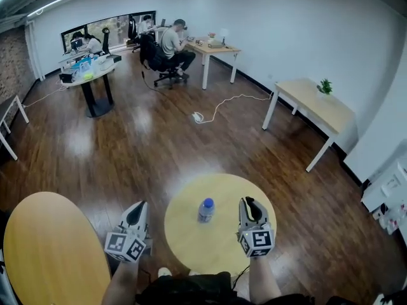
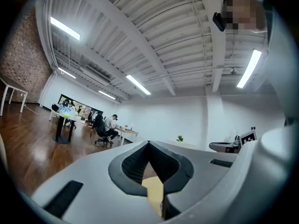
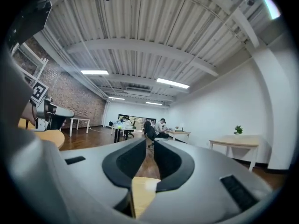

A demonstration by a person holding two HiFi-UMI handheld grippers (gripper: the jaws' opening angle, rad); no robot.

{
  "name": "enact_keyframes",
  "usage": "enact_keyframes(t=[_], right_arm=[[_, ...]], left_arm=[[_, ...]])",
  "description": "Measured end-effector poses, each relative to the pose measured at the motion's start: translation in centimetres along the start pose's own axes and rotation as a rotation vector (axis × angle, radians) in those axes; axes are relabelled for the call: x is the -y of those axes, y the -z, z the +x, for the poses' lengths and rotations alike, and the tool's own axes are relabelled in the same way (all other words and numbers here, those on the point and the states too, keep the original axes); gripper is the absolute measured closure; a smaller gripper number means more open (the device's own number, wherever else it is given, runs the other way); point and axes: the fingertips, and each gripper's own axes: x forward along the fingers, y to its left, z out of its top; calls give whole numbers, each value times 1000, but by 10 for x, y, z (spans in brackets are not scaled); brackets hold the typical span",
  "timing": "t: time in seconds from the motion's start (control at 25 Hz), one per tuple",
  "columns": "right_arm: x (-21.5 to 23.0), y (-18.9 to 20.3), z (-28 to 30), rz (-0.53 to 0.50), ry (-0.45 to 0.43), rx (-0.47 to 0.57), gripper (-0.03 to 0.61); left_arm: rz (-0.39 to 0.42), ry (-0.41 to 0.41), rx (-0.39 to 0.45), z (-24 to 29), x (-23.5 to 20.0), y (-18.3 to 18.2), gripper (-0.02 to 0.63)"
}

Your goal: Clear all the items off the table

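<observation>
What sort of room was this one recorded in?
Probably an open-plan office or lab: a person sits at a desk near the far wall, a side table carries a potted plant, and strip lights line the exposed ceiling.

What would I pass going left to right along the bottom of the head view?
large round wooden table → left tool → water bottle → right tool
</observation>
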Motion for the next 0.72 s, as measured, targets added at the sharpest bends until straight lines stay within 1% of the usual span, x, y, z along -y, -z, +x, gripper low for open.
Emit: enact_keyframes(t=[0.12,0.24,0.28,0.32,0.36,0.44,0.52,0.6,0.72], right_arm=[[1,7,3,40,29,-14,522],[2,7,3,43,26,-29,522],[3,6,4,42,23,-34,501],[5,5,5,45,25,-39,465],[7,7,7,51,30,-43,450],[4,17,10,65,30,-65,446],[-3,30,15,79,5,-106,381],[-10,39,23,95,-24,-142,344],[-21,56,32,119,-65,-196,336]], left_arm=[[-5,9,-34,3,-7,7,614],[-25,-13,-33,10,-22,12,614],[-33,-19,-33,13,-25,13,614],[-37,-22,-35,16,-28,15,614],[-38,-22,-43,18,-30,18,614],[-36,-22,-71,17,-34,30,614],[-36,-34,-106,14,-39,42,614],[-43,-53,-135,12,-44,49,614],[-61,-86,-173,6,-50,58,614]])
